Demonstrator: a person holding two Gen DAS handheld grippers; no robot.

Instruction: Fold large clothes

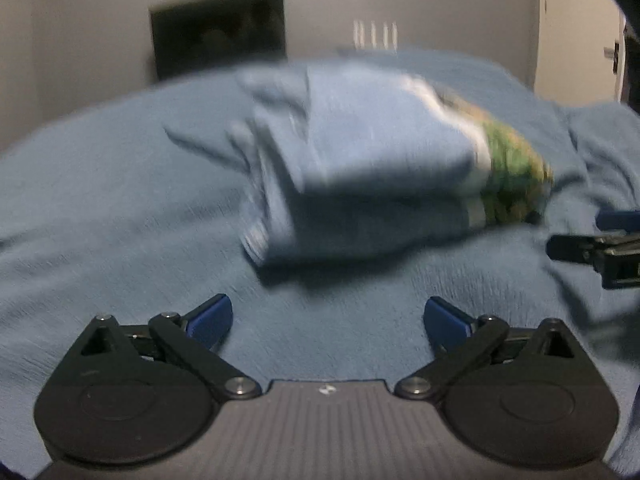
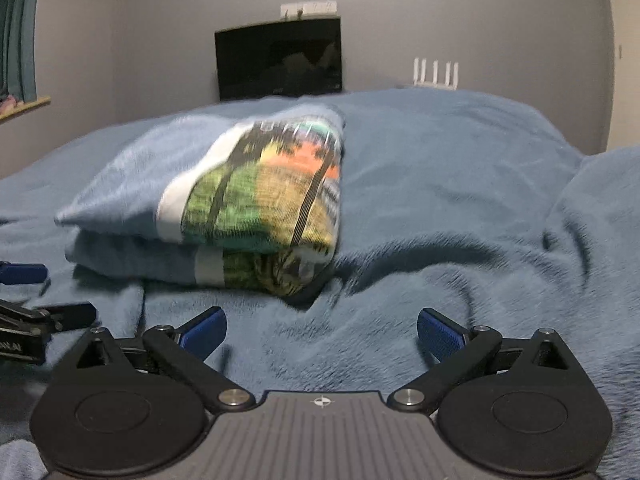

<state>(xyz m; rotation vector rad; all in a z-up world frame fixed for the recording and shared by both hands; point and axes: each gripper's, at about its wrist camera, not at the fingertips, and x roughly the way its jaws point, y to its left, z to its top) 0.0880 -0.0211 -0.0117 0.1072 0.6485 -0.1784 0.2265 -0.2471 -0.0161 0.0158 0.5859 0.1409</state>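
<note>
A folded blue garment [image 1: 372, 176] with a bright green, orange and white print lies as a thick bundle on the blue bedspread [image 1: 120, 200]. It also shows in the right wrist view [image 2: 224, 200], print side facing me. My left gripper [image 1: 326, 322] is open and empty, a short way in front of the bundle. My right gripper [image 2: 322, 330] is open and empty, in front of the bundle's printed end. Each gripper shows at the edge of the other's view: the right one [image 1: 600, 240], the left one [image 2: 28, 300].
The blue bedspread [image 2: 460, 184] is rumpled, with a raised fold at the right [image 2: 600, 208]. A dark screen [image 2: 280, 60] and a white router [image 2: 436, 74] stand against the grey wall behind the bed. A door shows far right in the left wrist view [image 1: 580, 40].
</note>
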